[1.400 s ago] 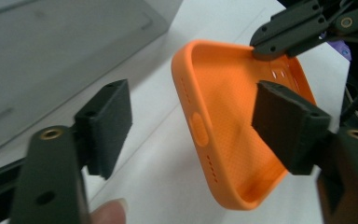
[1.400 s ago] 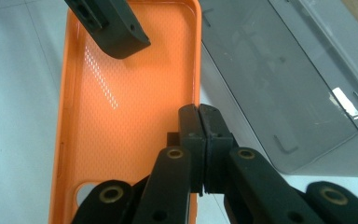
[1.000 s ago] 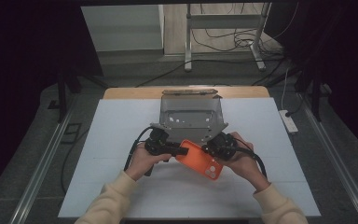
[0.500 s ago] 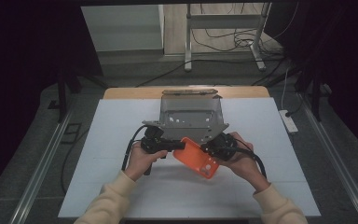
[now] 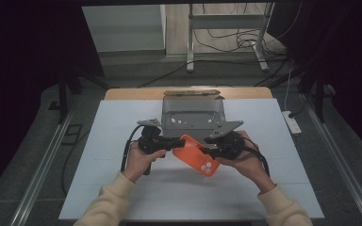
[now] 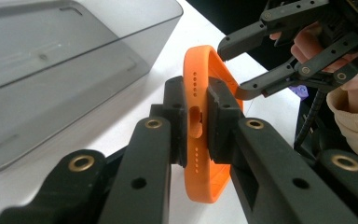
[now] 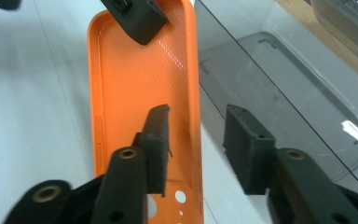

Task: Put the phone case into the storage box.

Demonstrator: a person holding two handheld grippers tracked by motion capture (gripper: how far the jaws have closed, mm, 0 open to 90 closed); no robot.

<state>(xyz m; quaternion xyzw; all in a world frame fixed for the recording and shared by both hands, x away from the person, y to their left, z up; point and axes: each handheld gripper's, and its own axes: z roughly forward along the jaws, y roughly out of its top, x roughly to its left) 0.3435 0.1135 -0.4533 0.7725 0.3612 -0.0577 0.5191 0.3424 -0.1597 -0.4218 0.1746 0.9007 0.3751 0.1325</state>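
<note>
Your left gripper (image 6: 196, 126) clamps the orange phone case (image 5: 199, 154) above the surface (image 5: 99, 141), your right gripper (image 7: 196, 149) has just been opening around its edge, so the handover looks done and placement remains.

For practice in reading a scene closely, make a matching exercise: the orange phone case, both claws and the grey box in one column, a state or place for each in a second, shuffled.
Things:
1. left claw
2. right claw
3. orange phone case
4. grey box

States or places:
A. stands behind the hands, on the white table
B. jaws just opening, apart, one inside the case
C. clamped shut on the case's edge
D. held up between the two claws

Pairs: 1-C, 2-B, 3-D, 4-A
</note>
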